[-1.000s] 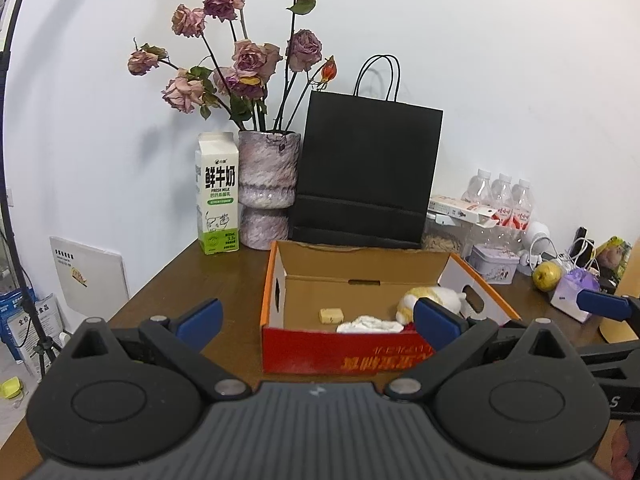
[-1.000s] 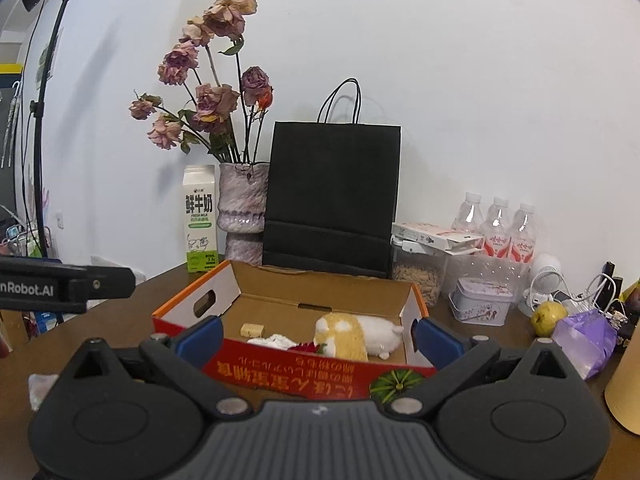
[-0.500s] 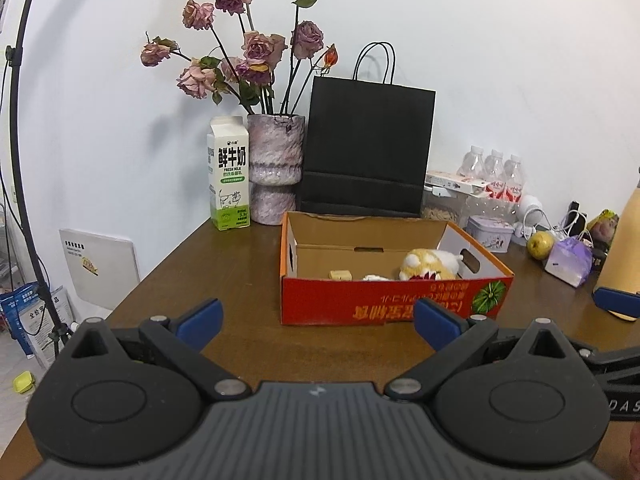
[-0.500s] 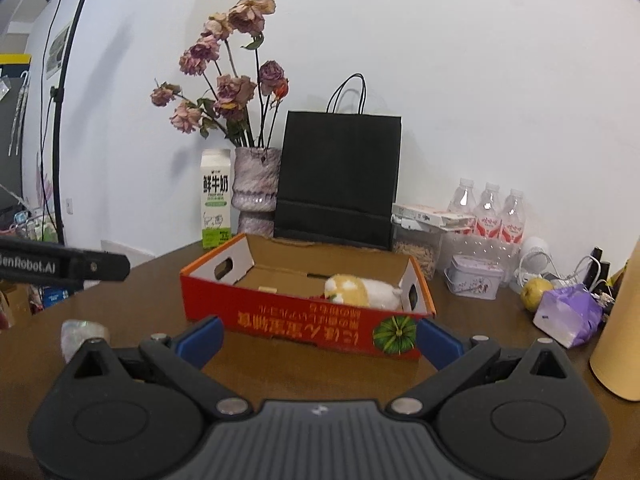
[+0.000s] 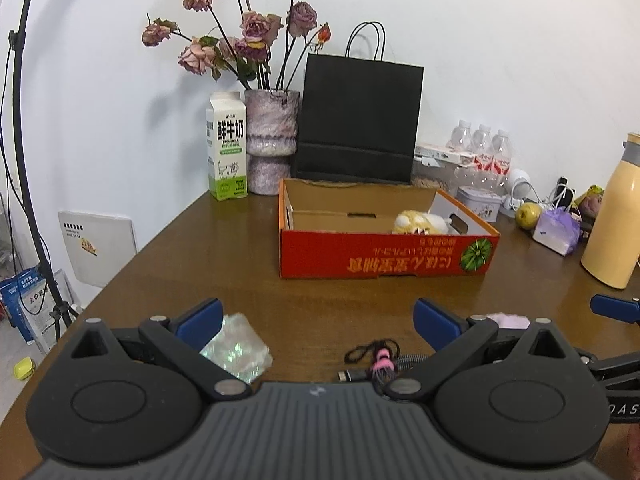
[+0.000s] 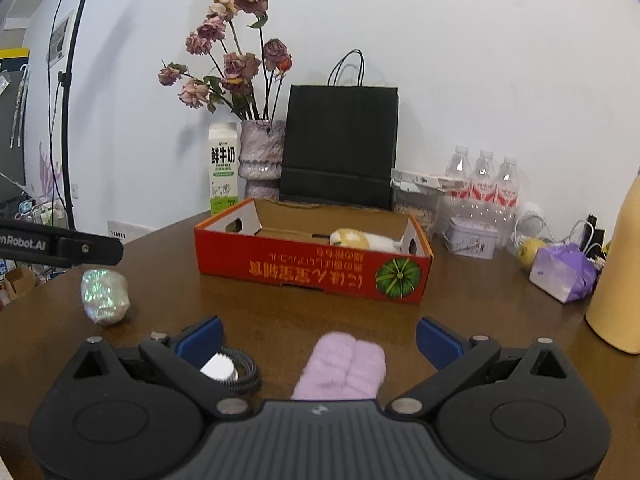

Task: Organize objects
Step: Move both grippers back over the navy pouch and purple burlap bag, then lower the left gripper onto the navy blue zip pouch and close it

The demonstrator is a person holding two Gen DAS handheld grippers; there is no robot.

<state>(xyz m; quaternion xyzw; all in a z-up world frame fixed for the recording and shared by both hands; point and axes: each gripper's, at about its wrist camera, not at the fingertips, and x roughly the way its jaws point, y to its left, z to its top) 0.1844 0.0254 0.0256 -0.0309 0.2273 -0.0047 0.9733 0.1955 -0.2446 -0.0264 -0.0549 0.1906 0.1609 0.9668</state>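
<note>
Two grippers hang low over the near edge of the desk (image 5: pixel 168 264), both with jaws spread wide and nothing between them. Under the right gripper (image 6: pixel 320 332) lies a soft, fuzzy lilac sock (image 6: pixel 340 372), folded and plump. Just to its left sits a coiled dark cable (image 6: pixel 240 372) with a white plug end. Ahead of the left gripper (image 5: pixel 316 316) rests a crinkly, iridescent pouch (image 5: pixel 236 348), close by its left finger, and a tangle of black cord with a pink tie (image 5: pixel 380 356) nearer the right one.

Farther back, in the middle of the glossy brown wood, stands the shallow red cardboard tray (image 5: pixel 384 256), printed with a green pumpkin. A yellow-and-white plush toy (image 5: pixel 420 222) already lies inside, at its right end. So I would judge the tidying partly done, with the sock, the cable, the cord and the pouch left to go in.

Beyond it stand a milk carton (image 5: pixel 226 152), a mottled vase of dried roses (image 5: pixel 272 140) and a matte black paper bag (image 5: pixel 358 120).
</note>
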